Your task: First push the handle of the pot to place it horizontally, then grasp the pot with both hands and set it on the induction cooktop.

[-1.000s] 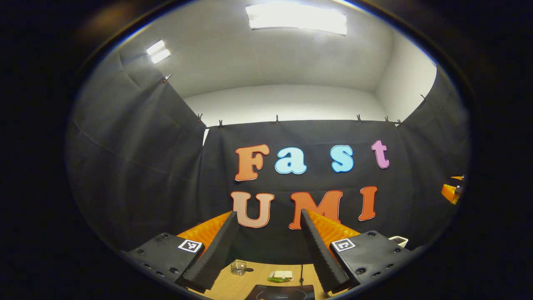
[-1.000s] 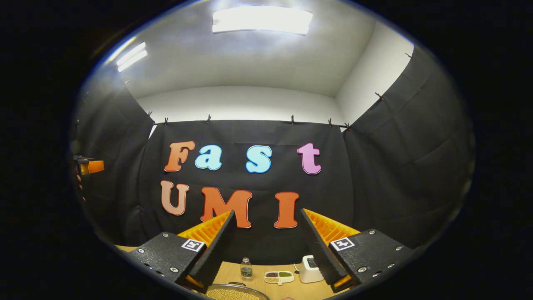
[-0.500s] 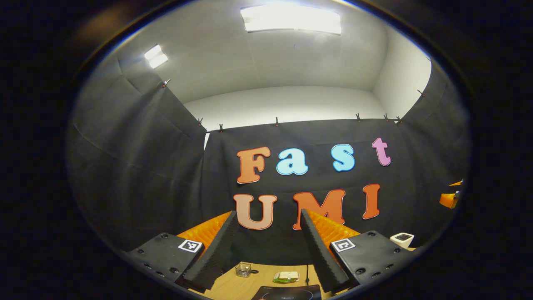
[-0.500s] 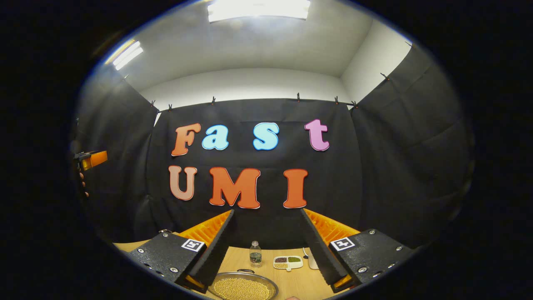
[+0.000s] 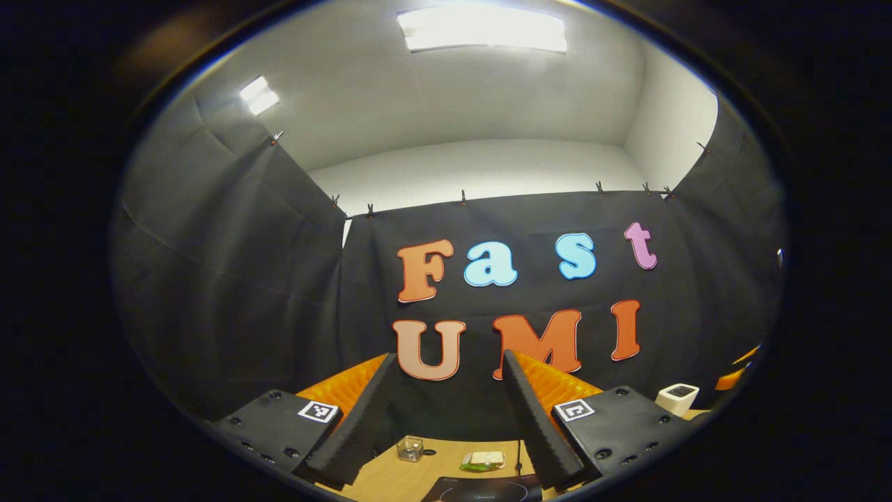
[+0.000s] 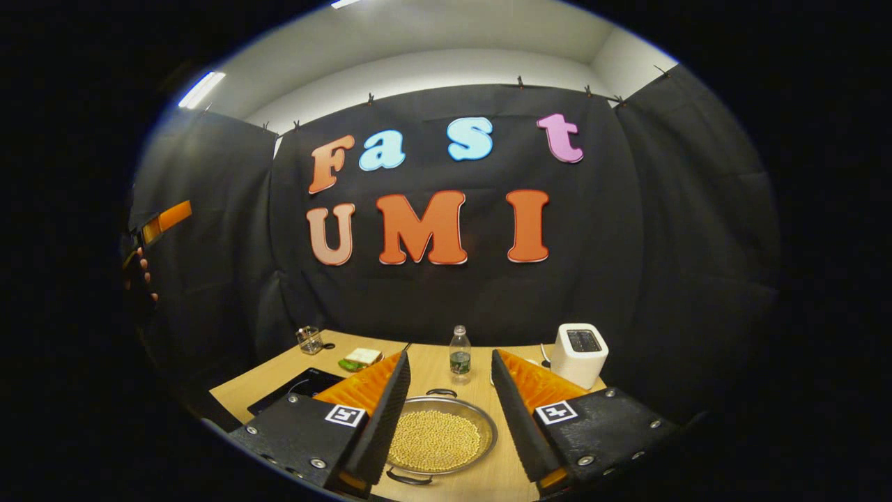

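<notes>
Pot [image 6: 440, 439], a shallow metal pan filled with pale yellow beans, sits on the wooden counter [image 6: 265, 380] in the right gripper view, framed between the two fingers of the right gripper [image 6: 446, 404], which hangs above and in front of it, tilted down toward the counter, with its fingers spread wide and touching nothing. The pot's small loop handles [image 6: 442, 392] lie at its far and near rims. The induction cooktop [image 6: 296, 387], a flat black slab, lies on the counter to the left of the pot, partly behind the gripper's left finger. Beyond the pot stand a small water bottle [image 6: 458, 351] and a white boxy appliance [image 6: 580, 354]; a small glass [image 6: 309, 339] and a green-and-white item [image 6: 360, 359] rest farther left. At the left edge, a hand [image 6: 141, 272] holds the other gripper, raised well above the counter. In the left gripper view, the left gripper [image 5: 446, 408] points nearly level at the booth wall, fingers spread and empty, with the cooktop's edge [image 5: 488, 488] low between them.
</notes>
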The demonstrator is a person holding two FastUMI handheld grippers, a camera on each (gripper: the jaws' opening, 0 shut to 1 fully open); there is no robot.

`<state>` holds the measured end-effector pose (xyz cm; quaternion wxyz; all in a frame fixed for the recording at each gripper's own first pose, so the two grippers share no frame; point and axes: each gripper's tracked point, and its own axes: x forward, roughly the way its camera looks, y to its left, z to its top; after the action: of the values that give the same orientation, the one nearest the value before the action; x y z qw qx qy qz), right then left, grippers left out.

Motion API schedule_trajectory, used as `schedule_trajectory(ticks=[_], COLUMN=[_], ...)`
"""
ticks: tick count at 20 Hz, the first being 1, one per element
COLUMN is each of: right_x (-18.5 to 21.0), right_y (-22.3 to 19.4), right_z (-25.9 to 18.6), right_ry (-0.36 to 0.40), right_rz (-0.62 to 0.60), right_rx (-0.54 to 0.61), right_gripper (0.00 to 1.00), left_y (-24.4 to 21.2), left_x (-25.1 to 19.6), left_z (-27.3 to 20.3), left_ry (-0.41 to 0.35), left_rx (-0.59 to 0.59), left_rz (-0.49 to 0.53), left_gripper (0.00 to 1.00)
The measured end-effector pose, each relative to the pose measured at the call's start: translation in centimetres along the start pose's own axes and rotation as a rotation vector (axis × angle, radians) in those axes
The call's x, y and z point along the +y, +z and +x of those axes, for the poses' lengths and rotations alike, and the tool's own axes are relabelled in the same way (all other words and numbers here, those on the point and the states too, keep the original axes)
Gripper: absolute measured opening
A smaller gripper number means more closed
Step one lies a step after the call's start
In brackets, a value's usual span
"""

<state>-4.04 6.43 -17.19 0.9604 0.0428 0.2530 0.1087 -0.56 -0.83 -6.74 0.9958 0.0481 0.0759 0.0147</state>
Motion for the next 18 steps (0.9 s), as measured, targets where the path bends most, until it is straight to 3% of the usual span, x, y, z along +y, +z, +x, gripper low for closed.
schedule_trajectory(ticks=[3, 6, 11, 12, 13, 18], right_x=[2.6, 5.0, 7.0, 7.6, 8.2, 11.3], right_y=[-4.9, -9.4, -15.1, -16.1, -17.3, -23.0], right_z=[0.9, 1.2, 1.8, 1.8, 1.7, 1.7], right_ry=[0.09, 0.183, 0.238, 0.253, 0.267, 0.35], right_rz=[0.017, 0.1, 0.127, 0.137, 0.147, 0.194], right_rx=[0.146, 0.312, 0.508, 0.548, 0.587, 0.765], right_gripper=[0.64, 0.47, 0.31, 0.24, 0.27, 0.12], left_y=[-1.3, -1.9, -2.2, -2.4, -2.7, -4.0], left_x=[0.2, 0.1, 0.4, 0.5, 0.5, 0.8], left_z=[0.4, 0.6, 0.8, 0.9, 1.0, 1.6], left_ry=[0.015, 0.019, 0.028, 0.03, 0.031, 0.043], left_rx=[0.029, 0.047, 0.051, 0.053, 0.058, 0.086], left_rz=[0.021, 0.044, 0.049, 0.048, 0.05, 0.067], left_gripper=[0.97, 0.97, 0.97, 0.97, 0.97, 0.97])
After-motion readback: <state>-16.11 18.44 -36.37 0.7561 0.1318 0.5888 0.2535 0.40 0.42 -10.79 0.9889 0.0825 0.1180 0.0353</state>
